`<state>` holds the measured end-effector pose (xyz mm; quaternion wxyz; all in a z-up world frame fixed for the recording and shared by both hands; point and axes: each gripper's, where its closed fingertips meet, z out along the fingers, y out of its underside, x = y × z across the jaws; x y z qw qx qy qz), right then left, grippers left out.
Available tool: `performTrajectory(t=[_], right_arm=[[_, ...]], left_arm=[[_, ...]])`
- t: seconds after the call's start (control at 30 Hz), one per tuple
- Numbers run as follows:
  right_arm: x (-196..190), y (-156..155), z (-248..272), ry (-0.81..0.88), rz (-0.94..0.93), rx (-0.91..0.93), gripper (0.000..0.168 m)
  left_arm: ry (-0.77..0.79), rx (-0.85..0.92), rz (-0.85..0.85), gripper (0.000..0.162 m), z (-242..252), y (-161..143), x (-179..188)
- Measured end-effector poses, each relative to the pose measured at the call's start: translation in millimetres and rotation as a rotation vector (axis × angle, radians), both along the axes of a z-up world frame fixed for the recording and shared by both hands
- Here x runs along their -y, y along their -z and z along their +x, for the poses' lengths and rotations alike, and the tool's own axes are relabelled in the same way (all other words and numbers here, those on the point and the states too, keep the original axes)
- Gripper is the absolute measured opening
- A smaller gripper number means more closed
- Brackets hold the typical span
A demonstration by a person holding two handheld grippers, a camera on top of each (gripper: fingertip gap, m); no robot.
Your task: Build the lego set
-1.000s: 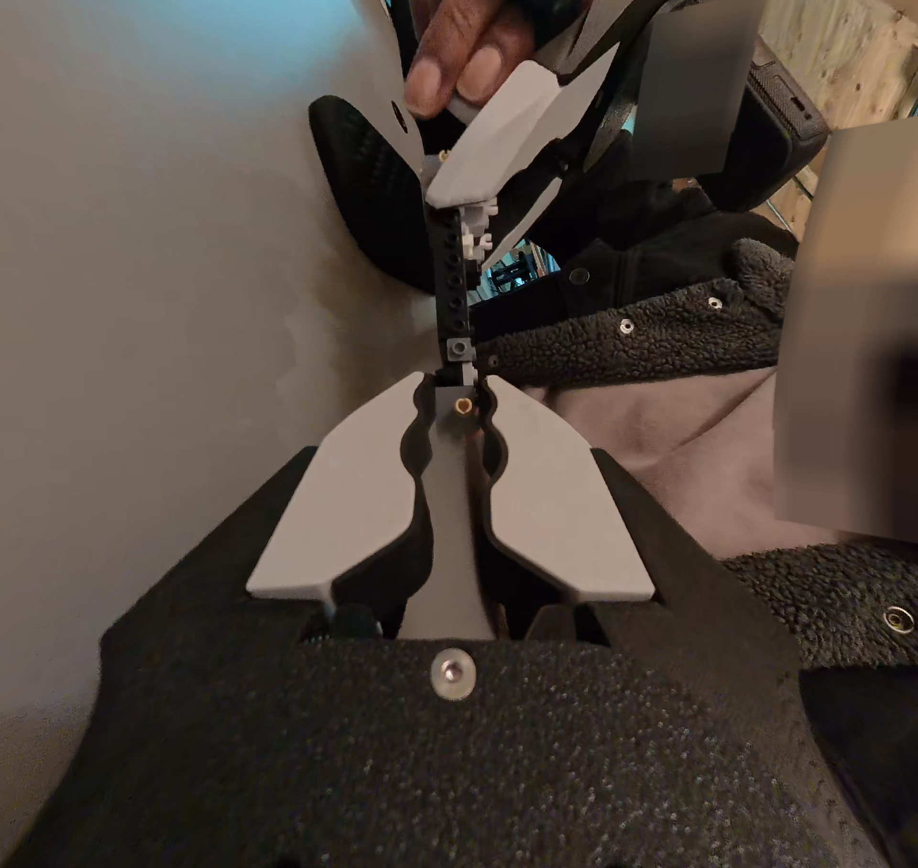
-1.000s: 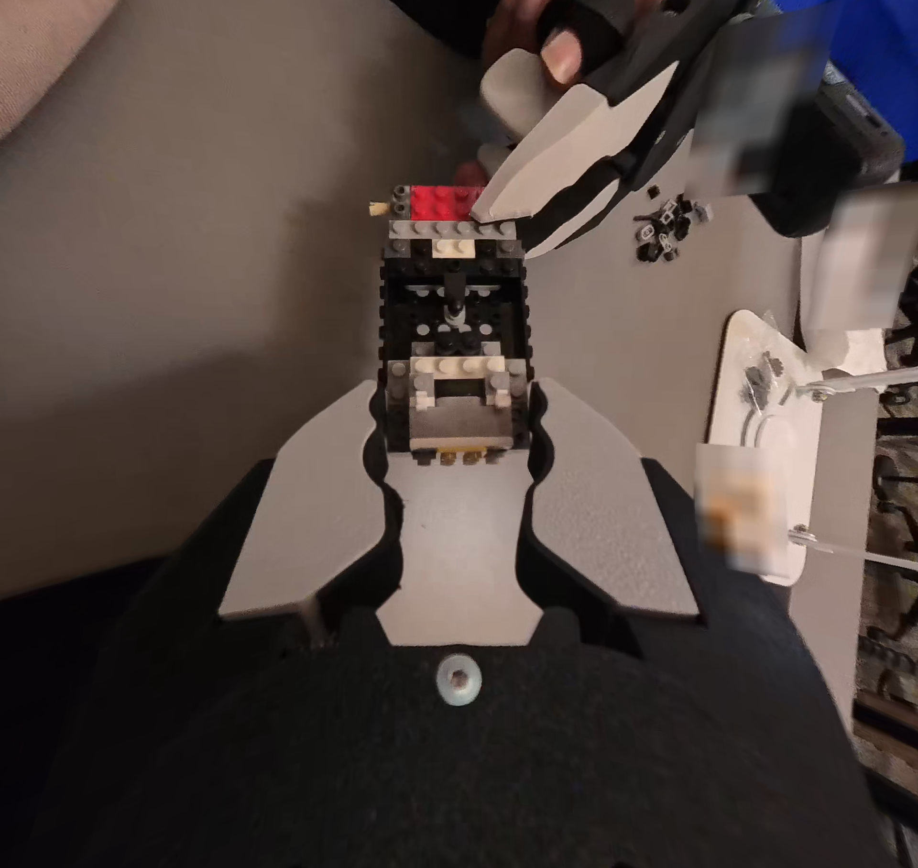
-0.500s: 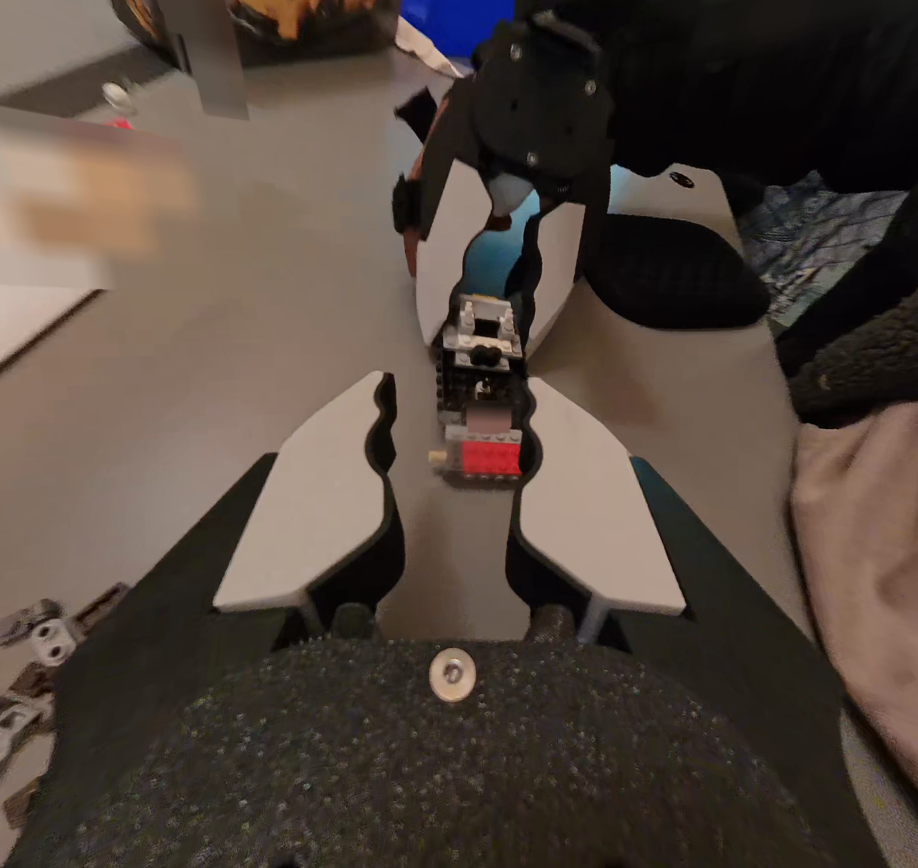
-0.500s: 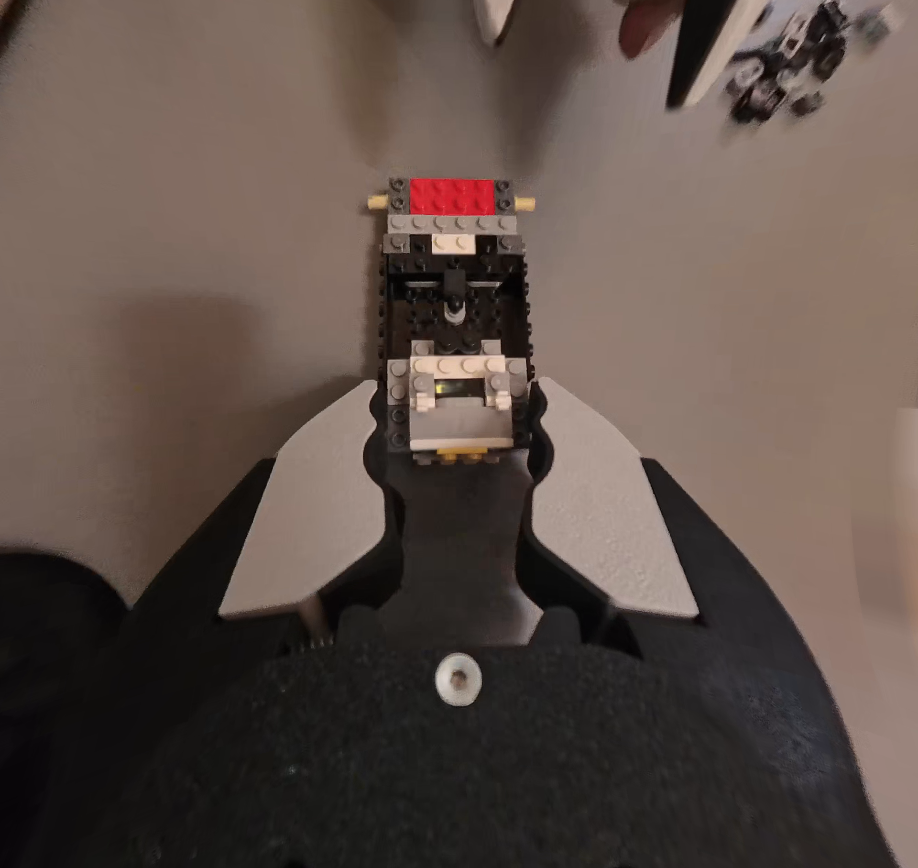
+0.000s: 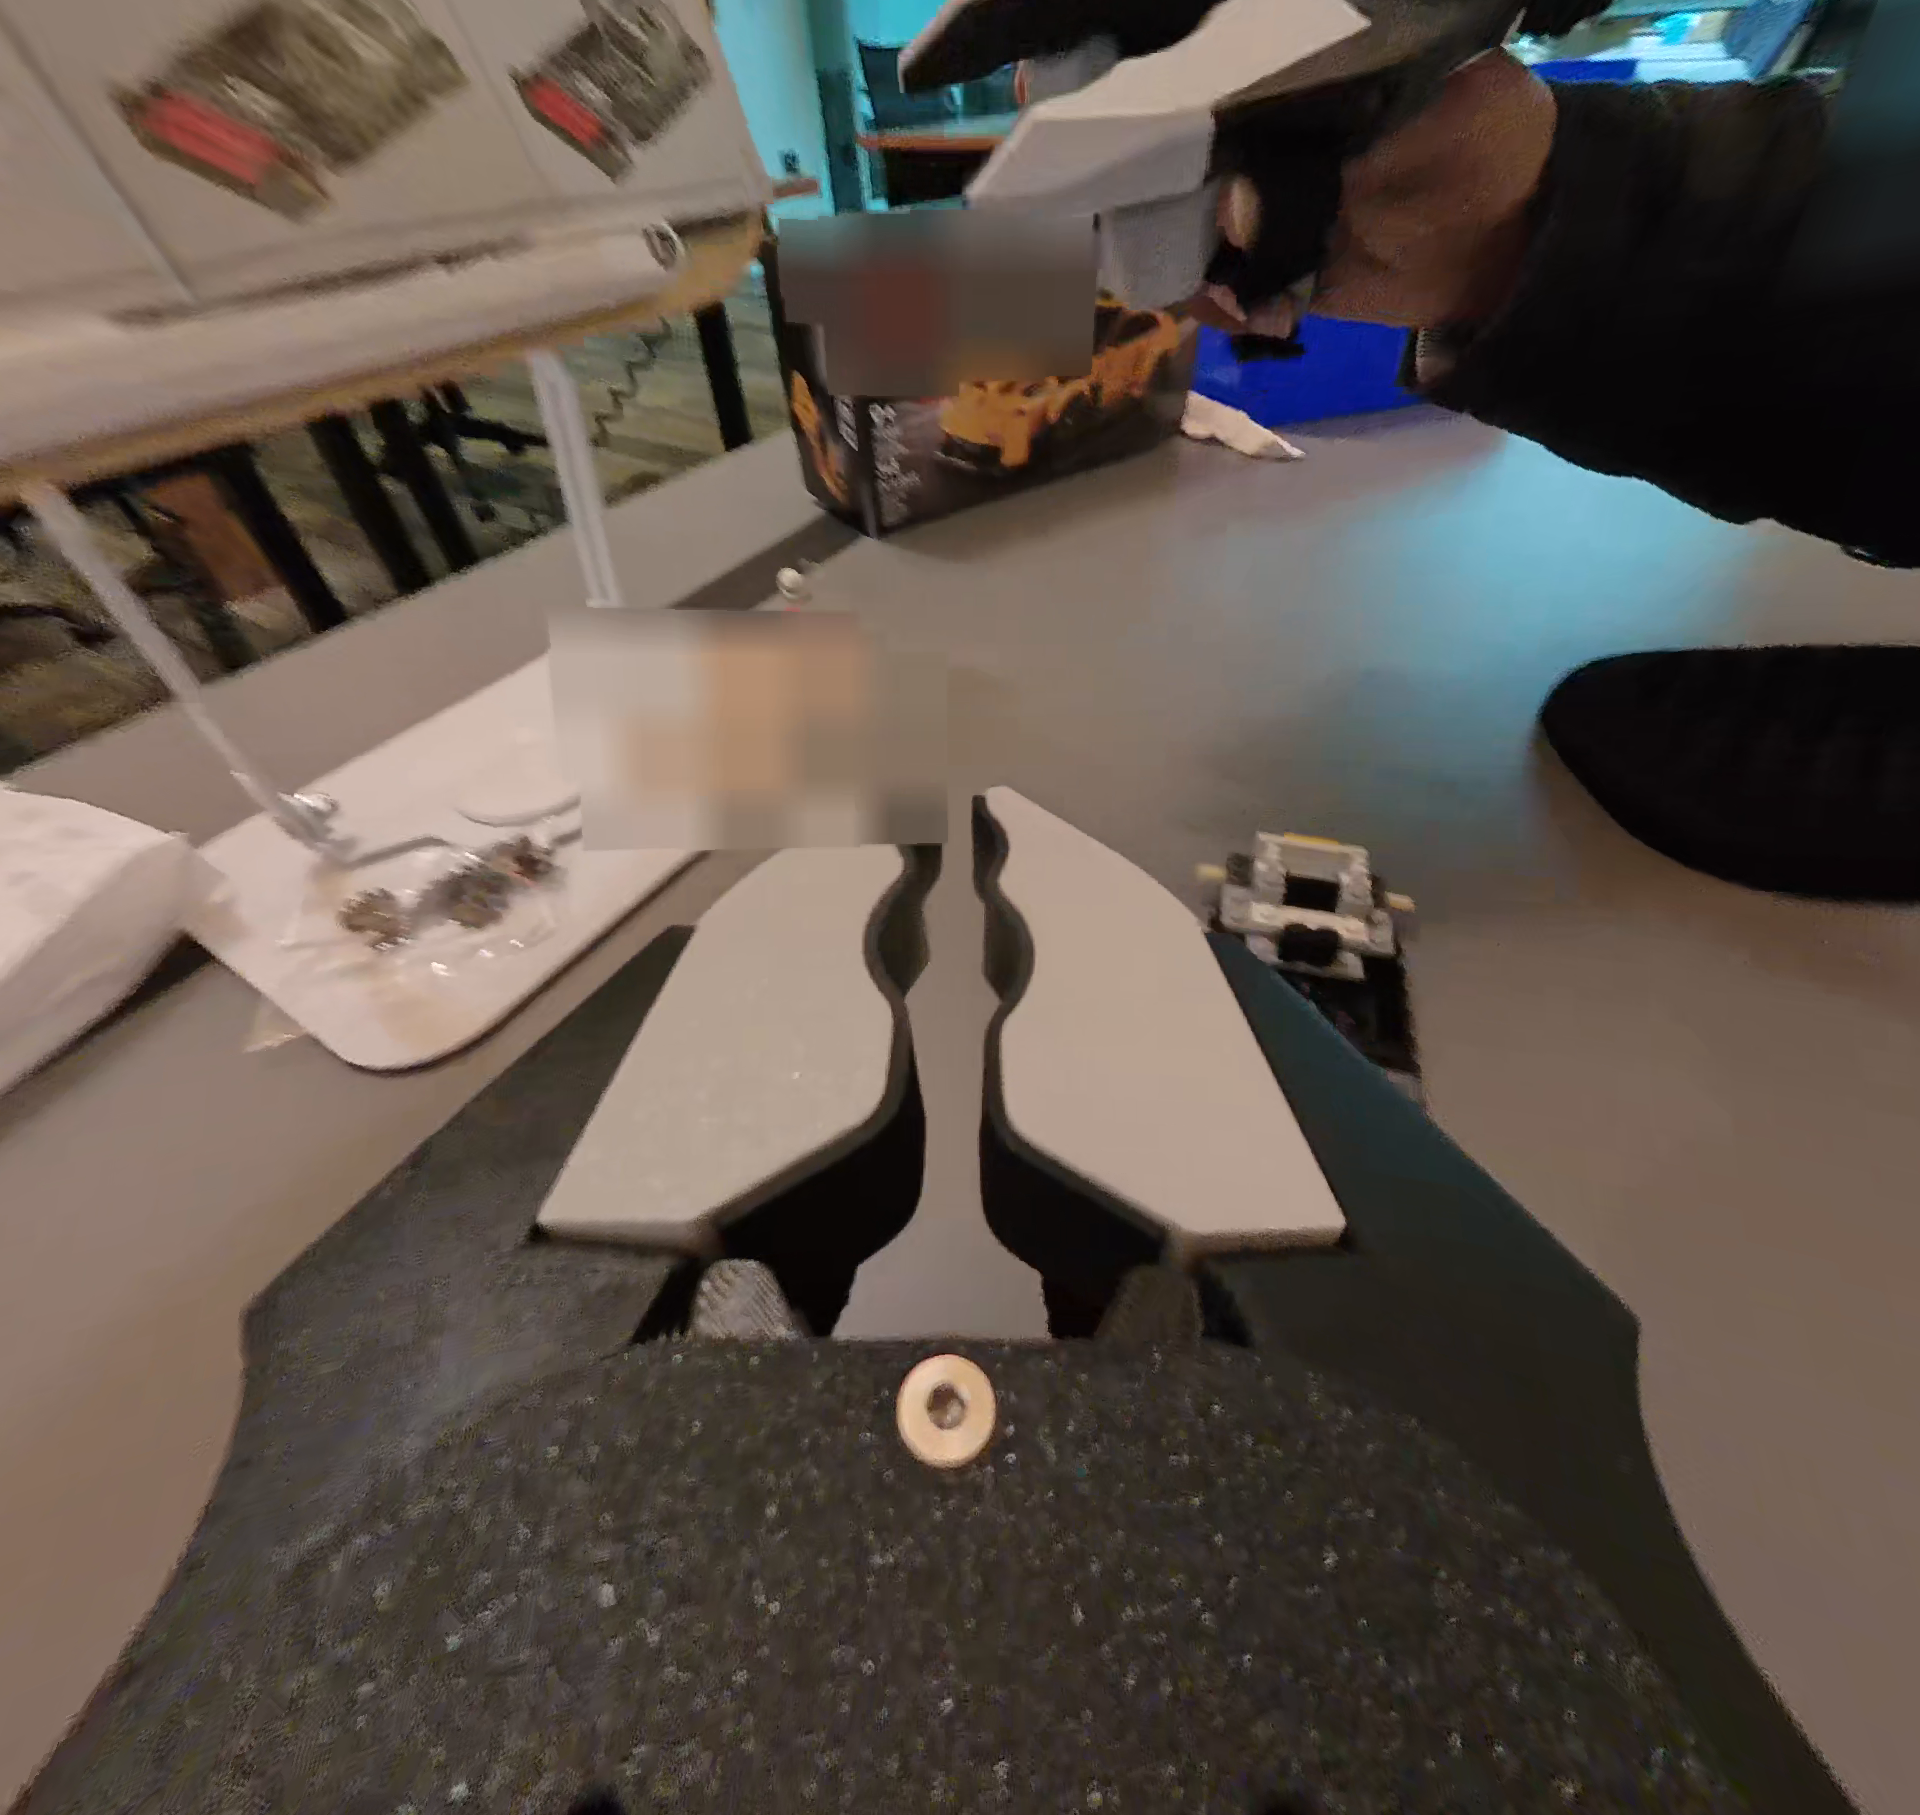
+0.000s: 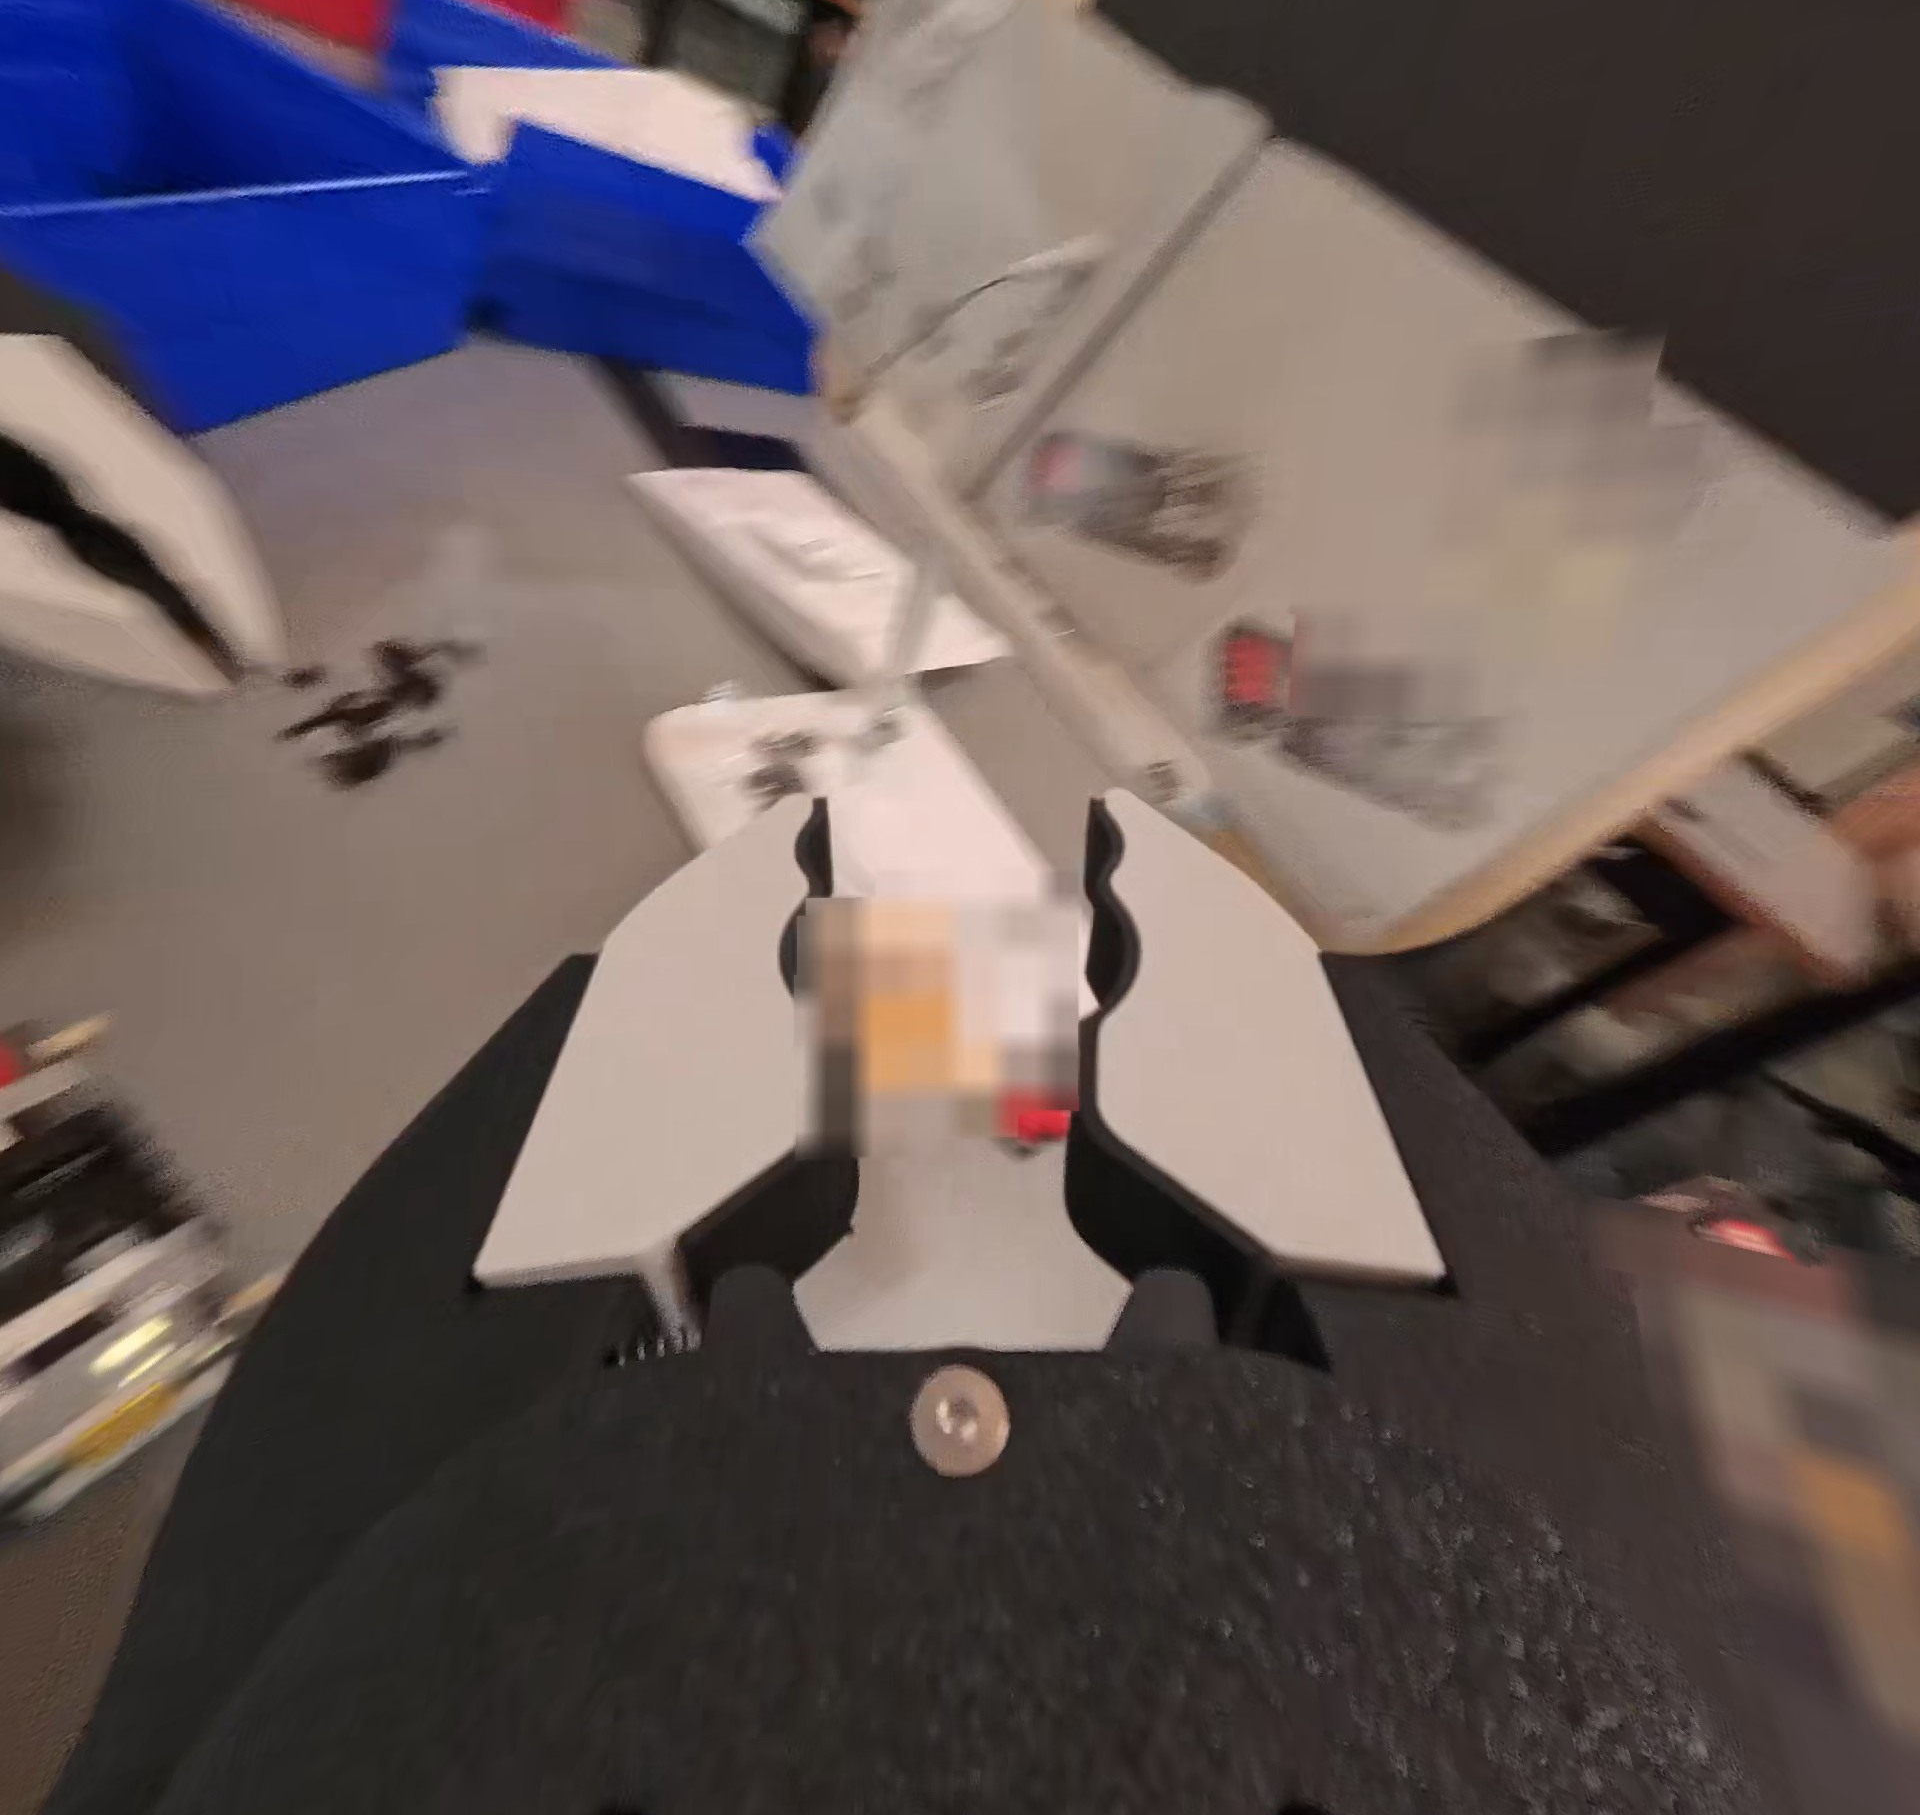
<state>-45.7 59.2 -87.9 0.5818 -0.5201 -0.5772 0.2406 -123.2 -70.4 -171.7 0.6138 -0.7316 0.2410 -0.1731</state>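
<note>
Grey and black bricks make up the partly built lego model (image 5: pixel 1311 918), which sits on the grey table (image 5: pixel 1299 622) in the left wrist view, just right of the left gripper (image 5: pixel 951 825) and free of it. That gripper's fingers are nearly together with only a narrow slit between them, and nothing is held. Left of the model lies a white tray (image 5: pixel 436 955) with small dark parts (image 5: pixel 447 898) in a clear bag; behind the model stands the set's box (image 5: pixel 987 435). Above the model hangs the right gripper (image 5: pixel 1101 103) in a gloved hand (image 5: pixel 1403 176), empty and parted.

From the right wrist view, badly smeared by motion, the right gripper (image 6: pixel 956 820) shows its fingers spread wide around nothing. Loose dark pieces (image 6: pixel 364 695) lie on the table left of the tray (image 6: pixel 935 809), and the propped instruction booklet (image 6: pixel 1195 477) leans over it. A blurred shape at the left edge may be the model; I cannot tell.

The model looks light and rigid but likely to shed pieces if squeezed carelessly. Pinching its long black side walls, low down, seems safest; the thin tan axle ends and upper plates look easily dislodged.
</note>
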Motion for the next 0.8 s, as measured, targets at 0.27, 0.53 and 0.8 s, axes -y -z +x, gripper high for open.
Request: performTrajectory(t=[0.27,0.53,0.8], right_arm=[[-101,-76,-20,0.385,0.229,-0.106,0.072],[-140,-60,-38,0.479,0.273,-0.103,0.081],[-139,-60,-37,0.473,0.276,-0.196,0.067]], left_arm=[[-0.234,0.018,0.225,0.001,-32,-89,-51],[-0.372,0.009,0.262,0.004,-73,-104,-97],[-0.378,0.013,0.201,0.003,-94,-70,-100]])
